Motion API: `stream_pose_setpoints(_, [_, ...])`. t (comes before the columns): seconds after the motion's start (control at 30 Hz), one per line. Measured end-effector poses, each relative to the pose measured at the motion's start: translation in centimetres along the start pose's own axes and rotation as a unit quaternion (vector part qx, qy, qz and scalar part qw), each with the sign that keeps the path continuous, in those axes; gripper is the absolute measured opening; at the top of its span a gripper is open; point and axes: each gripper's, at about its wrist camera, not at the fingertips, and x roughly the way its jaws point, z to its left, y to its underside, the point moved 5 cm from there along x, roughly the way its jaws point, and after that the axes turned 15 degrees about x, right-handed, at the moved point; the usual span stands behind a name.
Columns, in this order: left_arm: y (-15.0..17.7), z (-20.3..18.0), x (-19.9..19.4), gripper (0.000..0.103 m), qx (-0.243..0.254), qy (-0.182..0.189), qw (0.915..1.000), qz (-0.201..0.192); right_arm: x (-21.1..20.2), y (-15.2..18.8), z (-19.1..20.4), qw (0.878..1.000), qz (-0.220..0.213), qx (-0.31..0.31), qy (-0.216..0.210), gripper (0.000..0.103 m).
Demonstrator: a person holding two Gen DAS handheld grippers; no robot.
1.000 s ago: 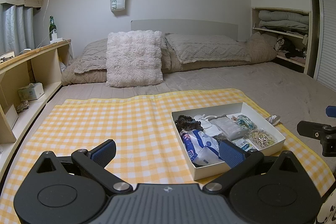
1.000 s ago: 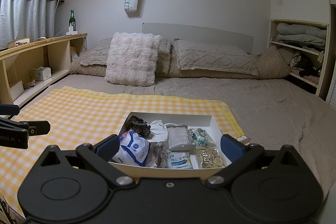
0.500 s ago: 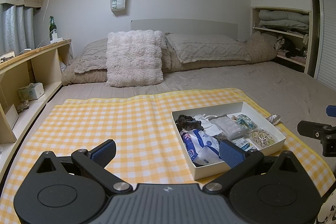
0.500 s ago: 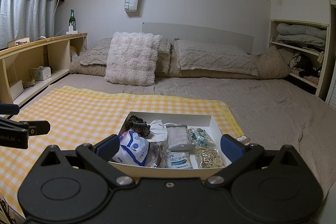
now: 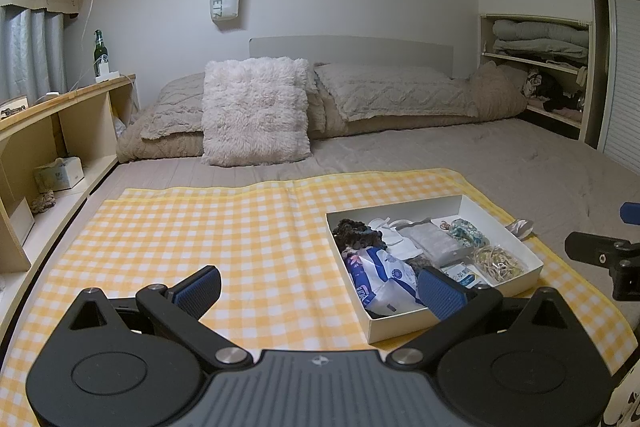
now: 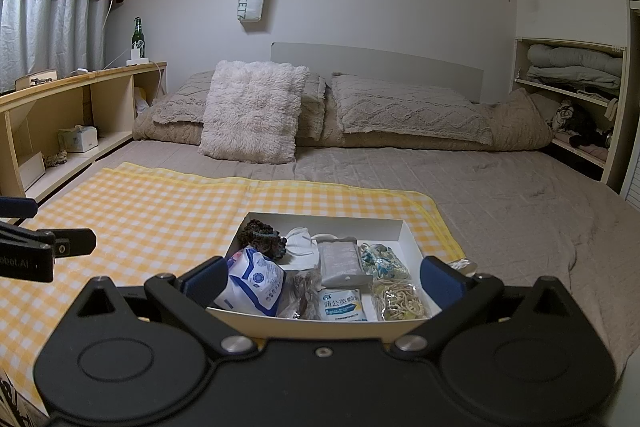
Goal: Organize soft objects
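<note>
The left gripper [image 5: 320,287] is hovering with its jaws spread wide and nothing between them, its blue pads [image 5: 199,285] hanging over the yellow checked cloth [image 5: 200,227]. Just ahead and to its right, the white box [image 5: 496,205] is sitting on that cloth, close to the right-hand pad.

The right gripper [image 6: 323,277] is likewise gaping wide and empty, and the box [image 6: 320,219] is lying directly ahead of it, framed between its two fingers without touching them. Inside, nearest this gripper on the left, a blue-and-white packet [image 6: 256,281] is leaning against the box wall; beside it a small white sachet with blue print [image 6: 342,304] is lying flat, and a bag of rubber bands [image 6: 398,300] is sitting at the near right. Farther in, a dark scrunchie [image 6: 260,237] is resting at the far left, a white face mask [image 6: 302,247] next to it, then a grey pouch [image 6: 342,263] and a floral fabric piece [image 6: 382,261].

Beyond the box, the bed [image 6: 480,187] is stretching away to a fluffy cushion [image 6: 252,111] propped against the pillows. Far to the left of both grippers a wooden shelf [image 6: 60,95] is running along the wall.
</note>
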Motion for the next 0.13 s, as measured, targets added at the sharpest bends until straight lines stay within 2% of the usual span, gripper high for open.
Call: stream_pose_setpoints(0.13, [-0.03,0.02,-0.02,0.103,0.001,-0.001,1.0000,0.001,0.02,-0.02,0.00,1.000,0.000,0.000,0.000,0.103])
